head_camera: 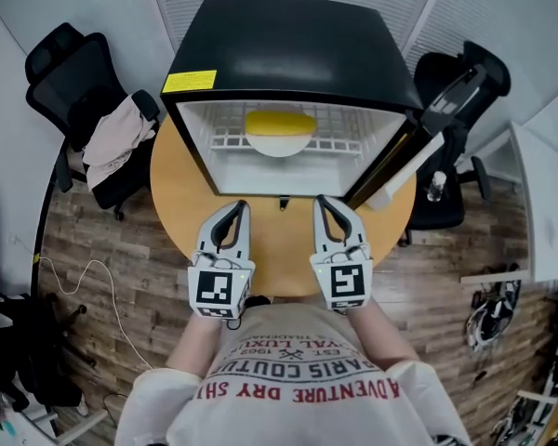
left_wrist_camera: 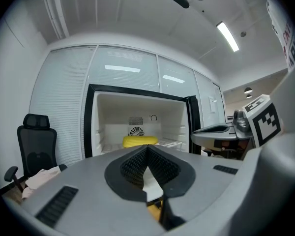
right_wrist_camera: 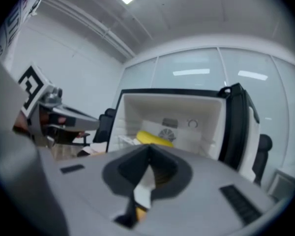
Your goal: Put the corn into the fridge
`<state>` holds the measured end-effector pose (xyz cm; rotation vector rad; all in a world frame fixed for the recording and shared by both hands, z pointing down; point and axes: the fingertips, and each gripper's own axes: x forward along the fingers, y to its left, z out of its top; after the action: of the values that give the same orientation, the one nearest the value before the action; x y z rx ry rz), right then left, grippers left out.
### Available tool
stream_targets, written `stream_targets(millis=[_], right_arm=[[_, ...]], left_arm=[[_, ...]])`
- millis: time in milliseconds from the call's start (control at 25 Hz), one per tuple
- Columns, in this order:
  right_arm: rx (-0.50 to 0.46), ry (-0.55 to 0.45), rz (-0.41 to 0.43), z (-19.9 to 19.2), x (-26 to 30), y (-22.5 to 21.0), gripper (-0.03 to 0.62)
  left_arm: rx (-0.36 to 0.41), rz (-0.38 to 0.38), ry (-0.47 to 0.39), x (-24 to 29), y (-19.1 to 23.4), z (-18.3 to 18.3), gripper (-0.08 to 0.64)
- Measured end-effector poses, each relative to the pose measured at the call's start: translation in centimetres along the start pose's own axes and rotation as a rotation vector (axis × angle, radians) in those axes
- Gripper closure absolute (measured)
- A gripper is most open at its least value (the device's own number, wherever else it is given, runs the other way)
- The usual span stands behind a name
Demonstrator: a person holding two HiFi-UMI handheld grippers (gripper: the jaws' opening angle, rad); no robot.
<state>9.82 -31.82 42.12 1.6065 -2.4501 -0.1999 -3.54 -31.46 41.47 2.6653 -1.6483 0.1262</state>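
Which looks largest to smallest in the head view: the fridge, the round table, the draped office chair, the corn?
1. The fridge and round table: too close to rank; the fridge hides part of the table and sits nearer the camera.
2. The office chair.
3. Smallest, the corn.

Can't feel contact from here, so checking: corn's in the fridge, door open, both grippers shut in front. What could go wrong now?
1. The door stands open toward the chair; nudging it with the shut right gripper could slip off its edge or slam it.
2. The corn lies loose on the wire shelf; a hard close may roll it.
3. Pushing could slide the fridge on the round table.
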Motion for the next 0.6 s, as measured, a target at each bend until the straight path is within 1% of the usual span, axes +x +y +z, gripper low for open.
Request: stream_targets(millis=[320,600], right_arm=[[0.042,0.004,0.002,0.0,0.0,-0.2,0.565],[0.091,0.023,0.021,-0.6,0.4,0.8,0.565]], left_arm=[[0.014,0.007,-0.005,0.3,0.4,0.5,0.535],[0.016,0.016,-0.003,0.4,1.0,0.5,0.535]])
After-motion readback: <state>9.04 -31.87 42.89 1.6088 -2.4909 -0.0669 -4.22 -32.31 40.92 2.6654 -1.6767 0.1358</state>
